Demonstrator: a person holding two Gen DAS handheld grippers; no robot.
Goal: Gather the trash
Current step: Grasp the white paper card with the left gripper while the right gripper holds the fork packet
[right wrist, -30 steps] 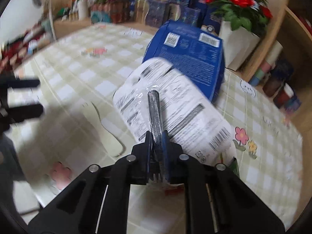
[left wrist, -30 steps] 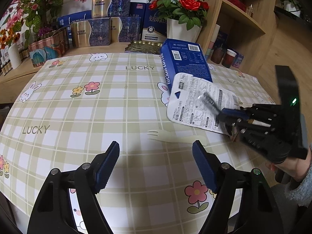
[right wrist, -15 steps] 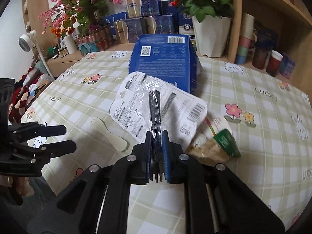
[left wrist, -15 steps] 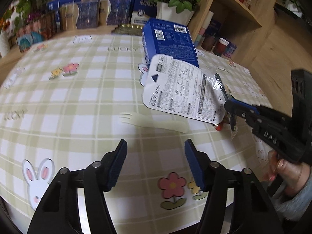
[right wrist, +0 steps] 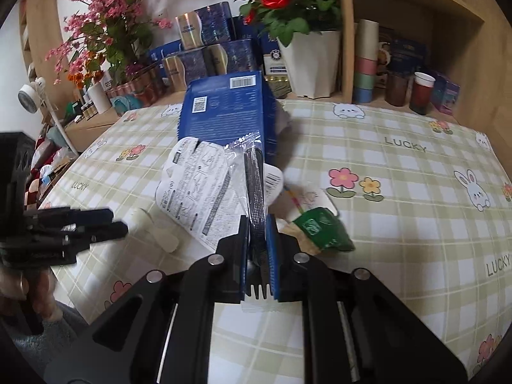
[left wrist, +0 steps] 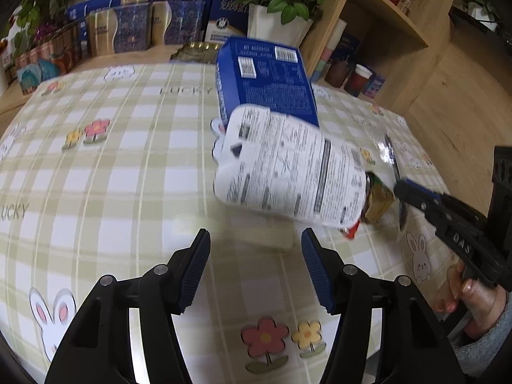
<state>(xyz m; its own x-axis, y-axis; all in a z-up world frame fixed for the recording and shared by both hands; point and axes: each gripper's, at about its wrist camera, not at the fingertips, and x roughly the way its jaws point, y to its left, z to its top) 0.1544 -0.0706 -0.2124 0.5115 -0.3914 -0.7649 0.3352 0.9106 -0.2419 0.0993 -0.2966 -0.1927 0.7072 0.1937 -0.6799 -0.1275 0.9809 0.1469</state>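
Trash lay mid-table on the checked cloth (left wrist: 128, 166). Right gripper (right wrist: 257, 249) was clamped on a wrapped black fork (right wrist: 254, 192), its clear film crinkly. Left gripper (left wrist: 254, 262) stood half open and empty over a pale plastic fork (left wrist: 256, 235). Best to straddle that flat, slippery handle squarely before closing. Beyond: white printed packet (left wrist: 288, 172), green wrapper (right wrist: 323, 230), blue carton (left wrist: 265, 80).
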